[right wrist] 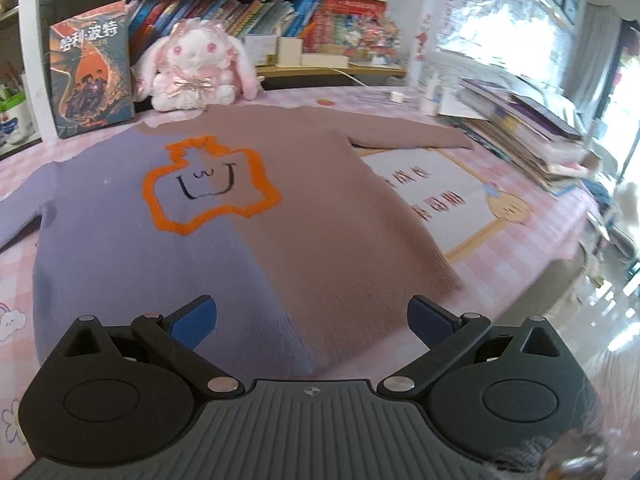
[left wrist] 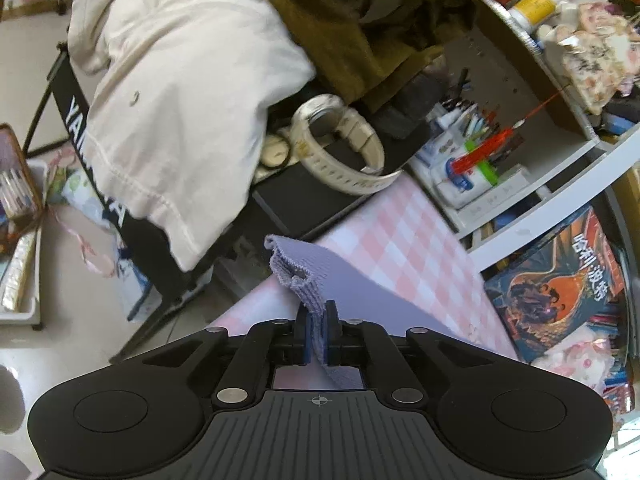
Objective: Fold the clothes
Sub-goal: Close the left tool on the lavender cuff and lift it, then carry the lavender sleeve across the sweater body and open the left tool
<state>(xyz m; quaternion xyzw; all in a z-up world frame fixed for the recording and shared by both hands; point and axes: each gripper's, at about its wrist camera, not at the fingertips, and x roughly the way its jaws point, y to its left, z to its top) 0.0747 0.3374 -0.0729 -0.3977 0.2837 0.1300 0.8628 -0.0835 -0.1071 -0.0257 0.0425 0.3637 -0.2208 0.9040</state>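
Note:
A knitted sweater [right wrist: 248,216], lilac on its left half and brown on its right, lies flat on the pink checked tablecloth [right wrist: 520,240] with an orange outlined face on the chest. Its brown sleeve [right wrist: 408,136] stretches out to the right. My right gripper [right wrist: 312,320] hovers open over the sweater's near hem, nothing between its blue pads. In the left wrist view my left gripper [left wrist: 318,334] is shut on the ribbed cuff of the lilac sleeve [left wrist: 296,280], which bunches up above the pads near the table's edge.
A plush rabbit [right wrist: 196,68], a boxed book set [right wrist: 92,76] and a bookshelf line the table's back. A stack of books [right wrist: 528,128] sits at the right. Left of the table stand a black keyboard with a cream garment [left wrist: 172,92], a white watch [left wrist: 340,144] and a pen holder [left wrist: 468,160].

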